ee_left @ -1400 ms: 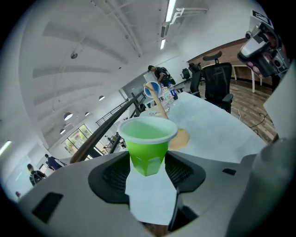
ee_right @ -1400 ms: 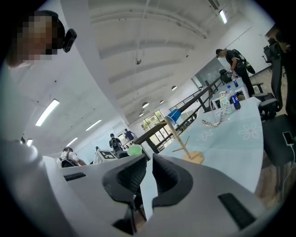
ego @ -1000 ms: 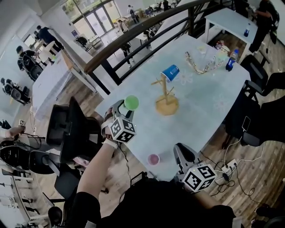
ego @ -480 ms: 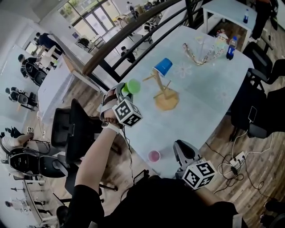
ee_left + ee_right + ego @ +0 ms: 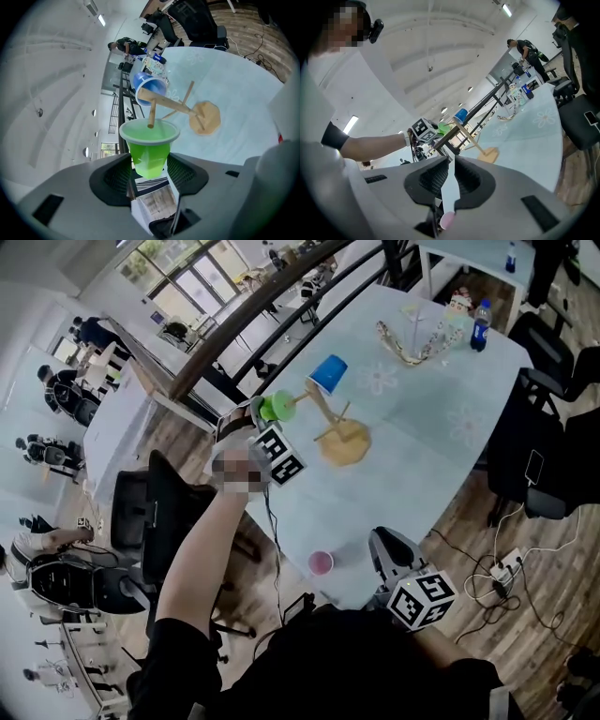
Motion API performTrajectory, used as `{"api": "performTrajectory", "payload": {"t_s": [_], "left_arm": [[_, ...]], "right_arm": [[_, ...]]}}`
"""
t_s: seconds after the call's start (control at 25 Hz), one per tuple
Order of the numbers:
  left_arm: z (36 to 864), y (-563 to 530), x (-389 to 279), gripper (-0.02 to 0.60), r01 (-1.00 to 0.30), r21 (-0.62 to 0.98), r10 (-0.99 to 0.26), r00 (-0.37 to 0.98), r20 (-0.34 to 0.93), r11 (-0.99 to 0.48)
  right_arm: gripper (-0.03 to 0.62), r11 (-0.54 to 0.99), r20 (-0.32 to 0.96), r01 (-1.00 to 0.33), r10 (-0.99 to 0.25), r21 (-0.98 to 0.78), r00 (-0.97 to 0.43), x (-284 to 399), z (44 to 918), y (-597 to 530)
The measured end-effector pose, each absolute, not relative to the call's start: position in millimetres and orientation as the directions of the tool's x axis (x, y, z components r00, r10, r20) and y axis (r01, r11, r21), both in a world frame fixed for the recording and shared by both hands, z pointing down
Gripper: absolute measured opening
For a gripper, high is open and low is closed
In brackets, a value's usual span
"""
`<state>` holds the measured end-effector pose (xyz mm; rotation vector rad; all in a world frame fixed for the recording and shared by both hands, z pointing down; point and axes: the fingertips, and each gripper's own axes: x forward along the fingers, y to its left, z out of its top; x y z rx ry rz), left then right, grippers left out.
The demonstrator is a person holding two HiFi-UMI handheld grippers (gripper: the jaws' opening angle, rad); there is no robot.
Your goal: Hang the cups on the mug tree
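Green cup (image 5: 149, 150) was found clamped by its lower body between the jaws of the left gripper (image 5: 149, 168). It was held off the desk (image 5: 422, 456) by the left edge, with its mouth turned toward the mug tree (image 5: 344, 439). One peg end was seen at the cup's rim; entry could not be confirmed. A blue cup (image 5: 328, 373) was hung on an upper peg. The right gripper (image 5: 450, 176) was nearly closed and empty, near a pink cup (image 5: 321, 562) at the near edge.
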<state>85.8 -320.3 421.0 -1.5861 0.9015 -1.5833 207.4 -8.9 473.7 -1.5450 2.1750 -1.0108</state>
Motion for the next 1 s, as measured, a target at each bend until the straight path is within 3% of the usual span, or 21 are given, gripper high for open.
{"api": "performTrajectory", "payload": {"t_s": [0.64,1.0], "left_arm": [[419,-321,125,0.244,0.242,-0.865,-0.898,-0.098,0.428,-0.439],[415,-314,143,0.245,0.371,-0.865,-0.939,-0.067,0.338,-0.338]], "right_arm": [[0.061,0.133,0.153,-0.677,-0.926,-0.724,-0.345,243,495,1],[0.061,0.111,0.168,-0.677,-0.928,-0.728,-0.332,254,503,6]]}}
